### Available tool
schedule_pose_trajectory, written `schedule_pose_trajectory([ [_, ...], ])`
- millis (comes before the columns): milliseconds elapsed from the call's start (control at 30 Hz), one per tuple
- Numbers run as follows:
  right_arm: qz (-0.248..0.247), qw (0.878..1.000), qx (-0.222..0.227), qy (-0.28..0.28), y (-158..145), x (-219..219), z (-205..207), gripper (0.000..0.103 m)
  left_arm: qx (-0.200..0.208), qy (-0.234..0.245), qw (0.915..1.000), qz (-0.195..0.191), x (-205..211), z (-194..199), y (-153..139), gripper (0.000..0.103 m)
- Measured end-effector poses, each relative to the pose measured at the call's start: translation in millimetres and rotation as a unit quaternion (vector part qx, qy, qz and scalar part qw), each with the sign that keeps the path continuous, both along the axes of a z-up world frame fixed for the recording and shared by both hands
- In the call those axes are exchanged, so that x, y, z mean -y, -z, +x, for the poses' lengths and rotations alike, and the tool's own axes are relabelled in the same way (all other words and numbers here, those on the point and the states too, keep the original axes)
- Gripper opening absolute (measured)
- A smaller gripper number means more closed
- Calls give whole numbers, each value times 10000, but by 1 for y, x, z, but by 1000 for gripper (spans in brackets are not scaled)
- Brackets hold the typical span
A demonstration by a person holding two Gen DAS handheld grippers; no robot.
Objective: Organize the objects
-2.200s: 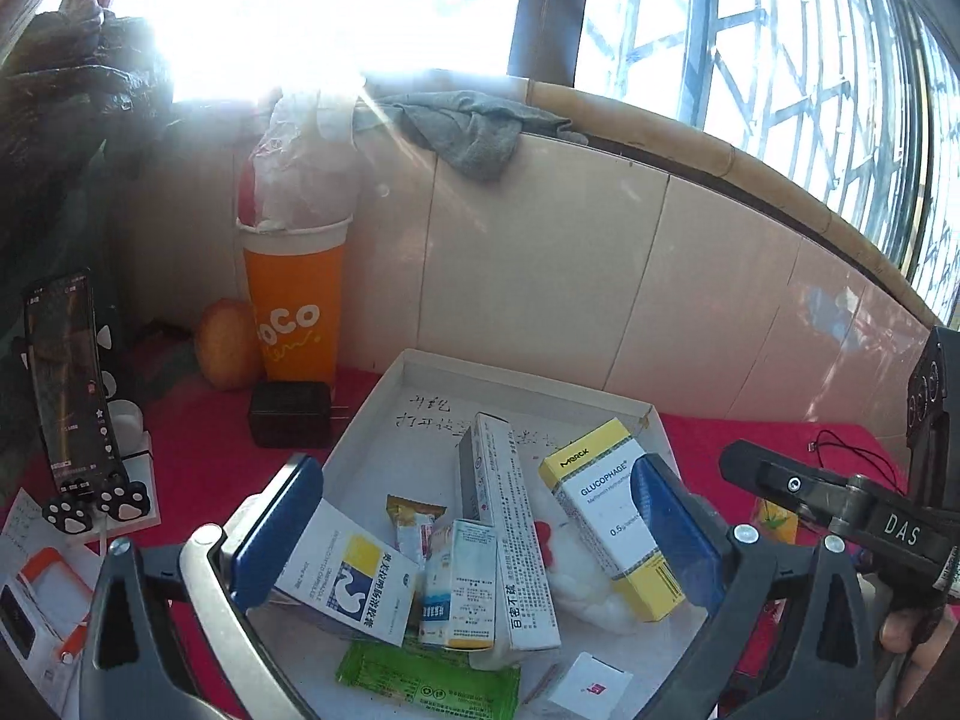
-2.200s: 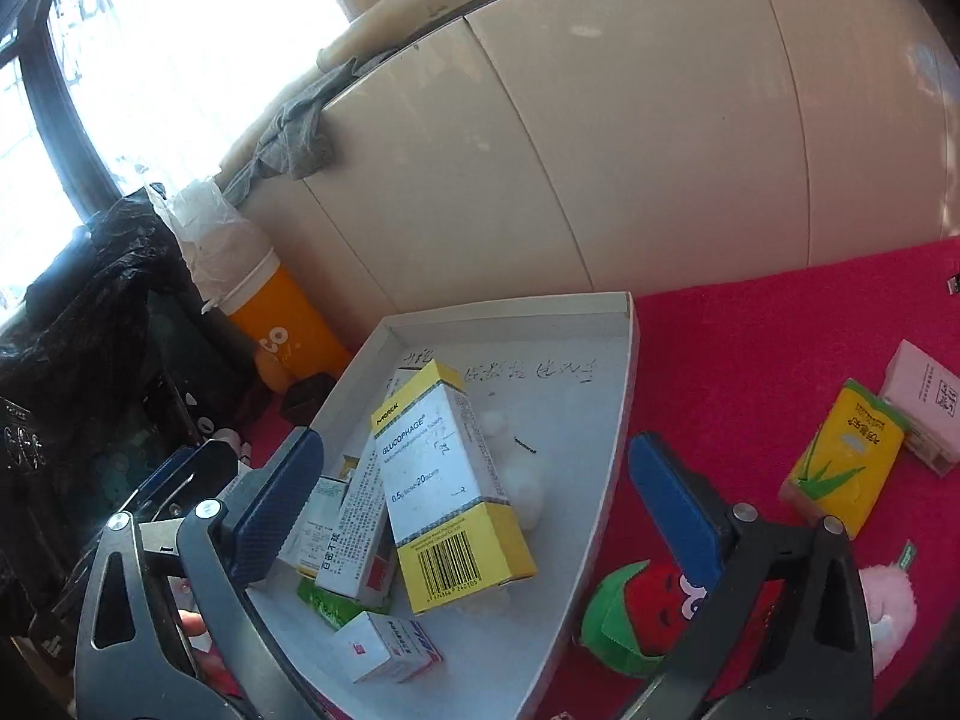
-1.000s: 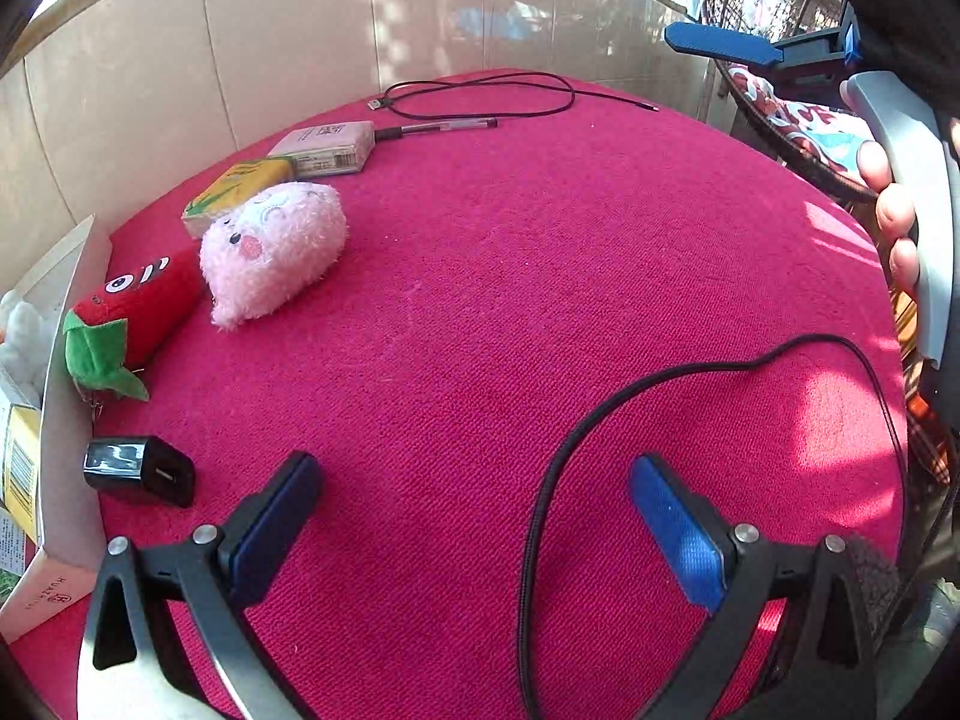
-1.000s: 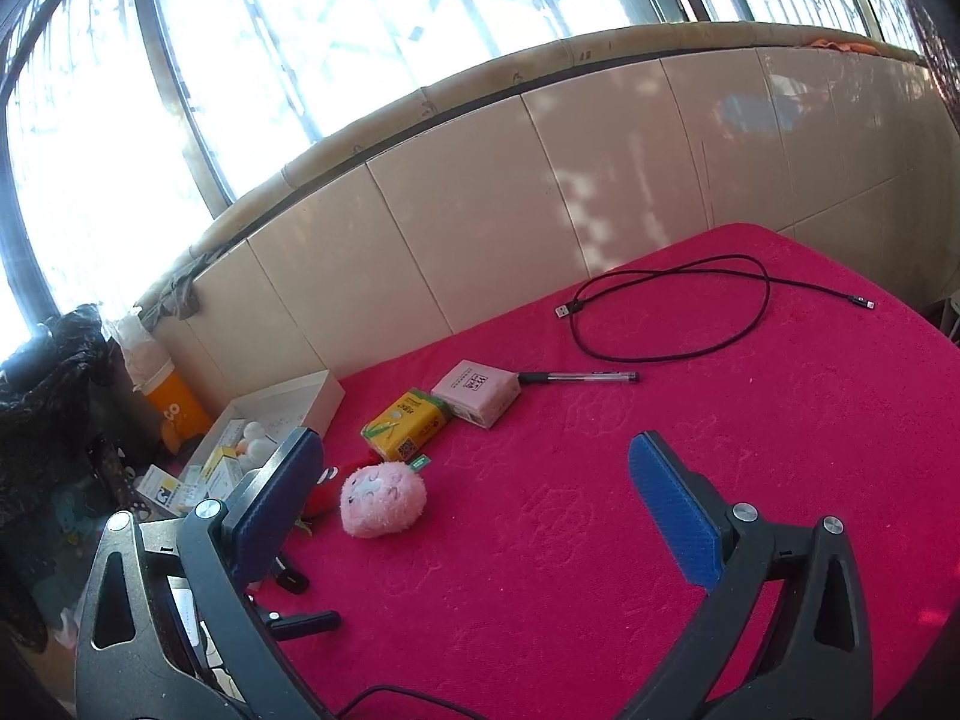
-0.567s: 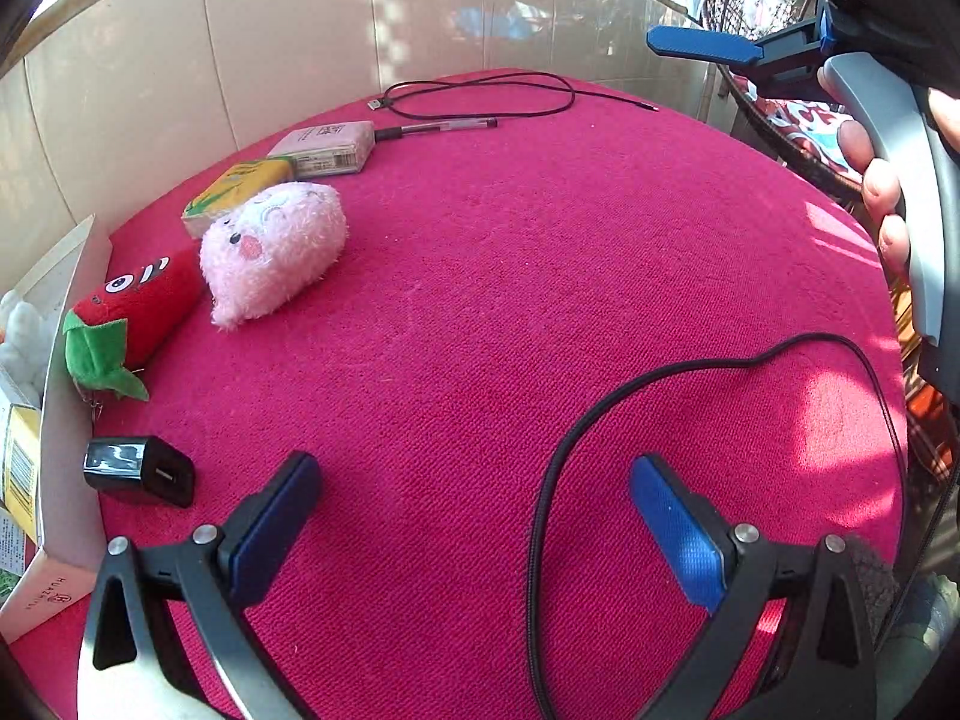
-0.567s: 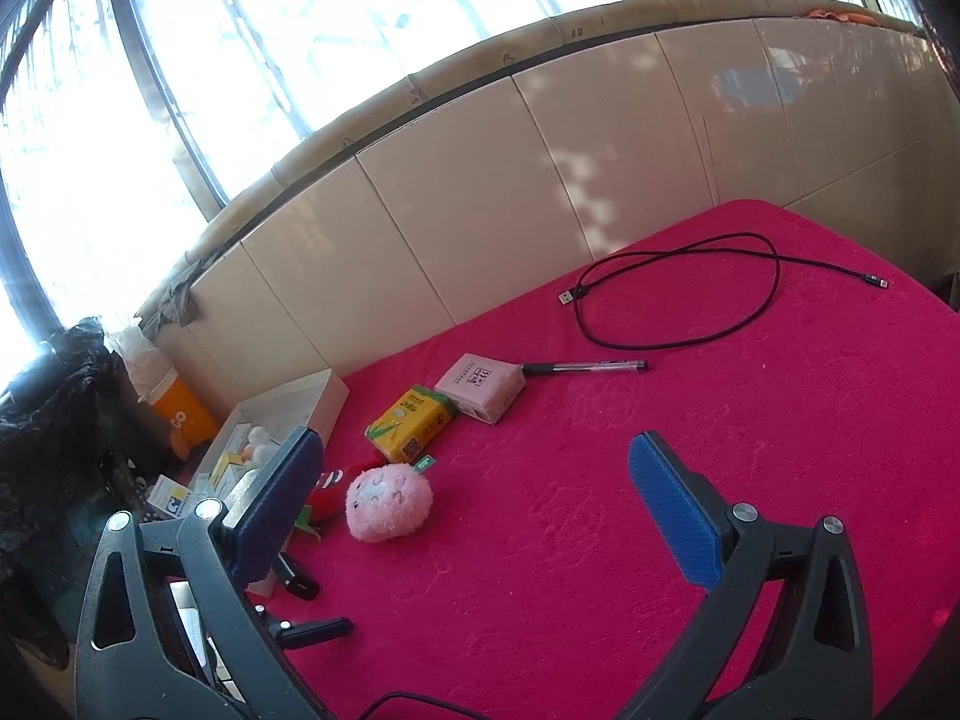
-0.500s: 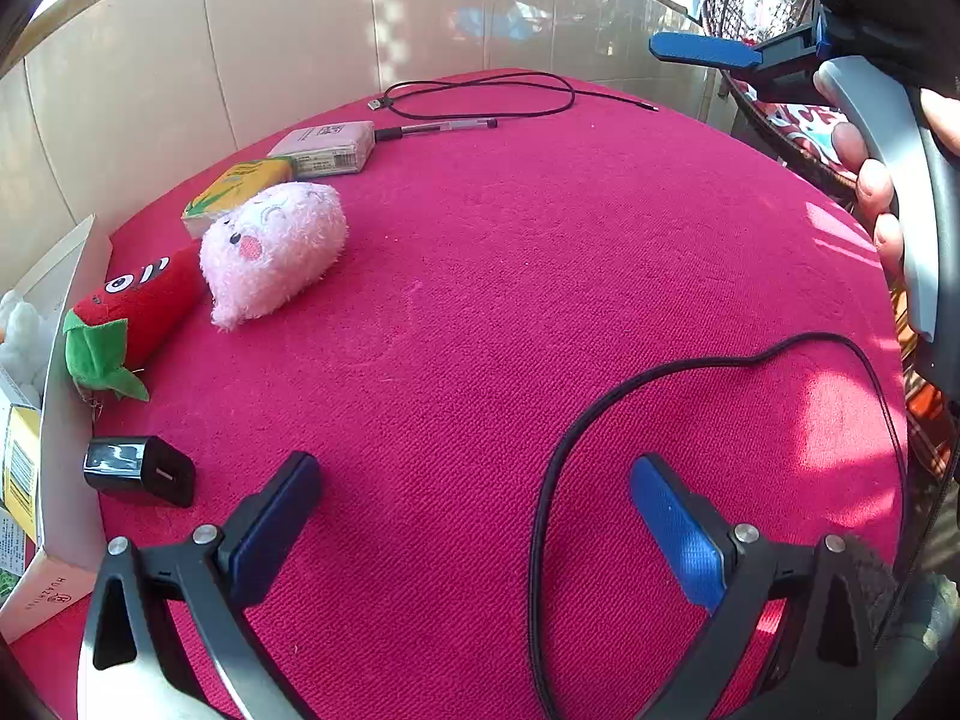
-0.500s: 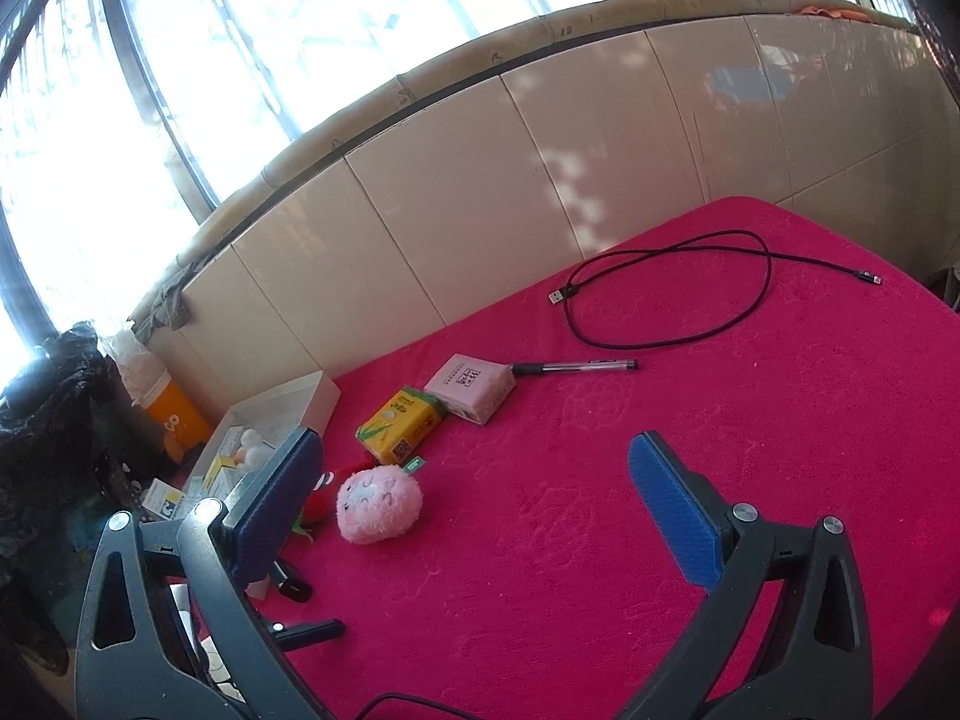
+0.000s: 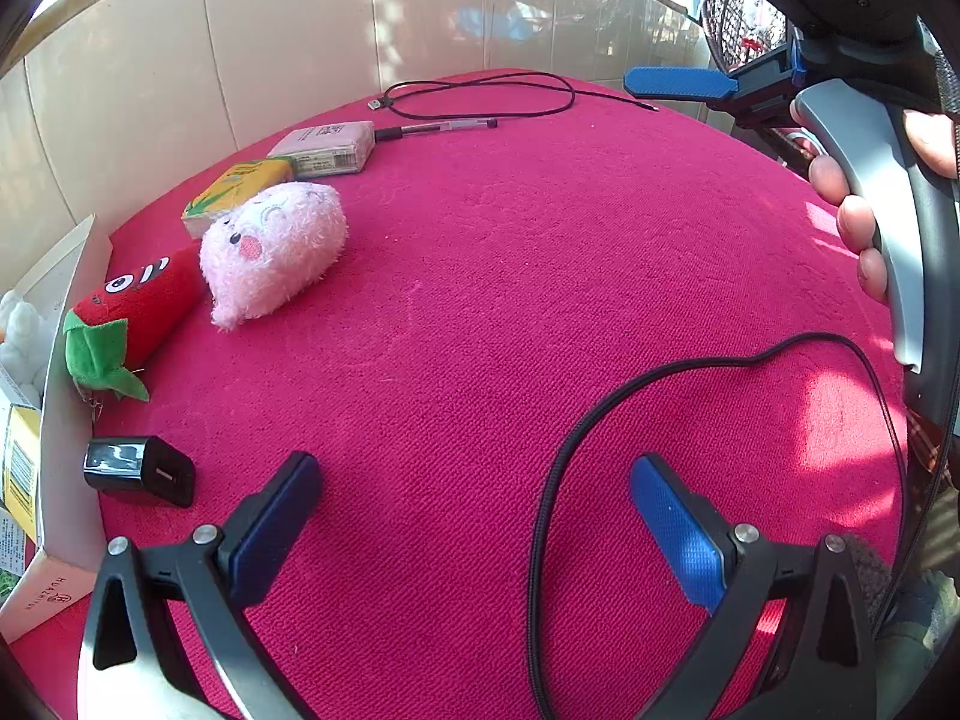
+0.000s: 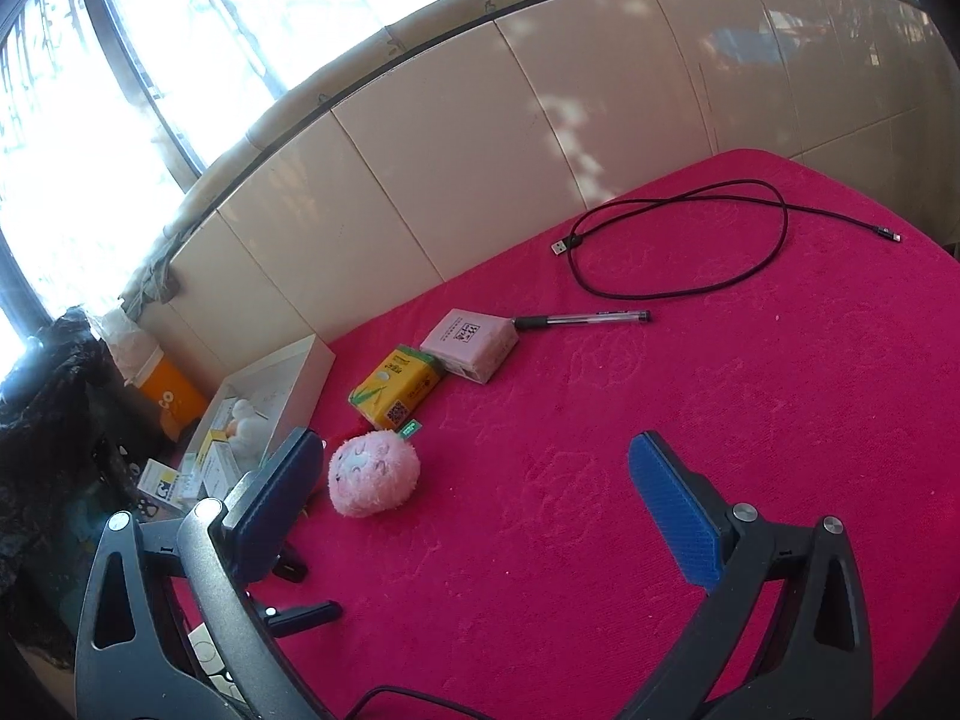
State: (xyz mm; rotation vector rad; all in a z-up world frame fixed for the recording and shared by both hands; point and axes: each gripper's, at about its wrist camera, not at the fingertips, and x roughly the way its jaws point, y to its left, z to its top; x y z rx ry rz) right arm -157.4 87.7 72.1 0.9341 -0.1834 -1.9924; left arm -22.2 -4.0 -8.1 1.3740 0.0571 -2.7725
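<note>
On the red table cloth (image 9: 510,276) lie a pink plush (image 9: 273,252) (image 10: 373,471), a red strawberry plush (image 9: 129,315), a yellow box (image 9: 237,195) (image 10: 396,393), a pink packet (image 9: 324,147) (image 10: 471,343), a pen (image 10: 582,319) and a coiled black cable (image 10: 678,240). A black charger (image 9: 139,471) sits beside the white box (image 9: 66,420) (image 10: 273,387) of medicine packs. My left gripper (image 9: 474,516) hangs open low over the cloth, empty. My right gripper (image 10: 474,498) is open too, higher up, right of the pink plush; it also shows in the left wrist view with a hand on its handle.
A second black cable (image 9: 660,396) loops across the cloth between the left gripper's fingers. An orange cup (image 10: 171,396) and a black bag (image 10: 48,420) stand beyond the white box. A tiled wall (image 10: 480,132) bounds the table's far side.
Both grippers swung away from the white box to face the open cloth. Over the last second the left stayed still, while the right dropped slightly and drifted closer to the table.
</note>
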Motion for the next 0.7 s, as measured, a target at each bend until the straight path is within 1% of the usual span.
schedule_pose_trajectory([
  [367, 151, 9999, 73, -30, 5, 6, 2, 103, -2, 2, 10000, 2, 1, 0, 1, 103],
  [567, 200, 9988, 438, -72, 18, 10, -5, 103, -3, -4, 10000, 5, 0, 0, 1, 103],
  [700, 339, 9977, 581, 6, 31, 9, -12, 103, -2, -2, 10000, 9, 0, -1, 1, 103],
])
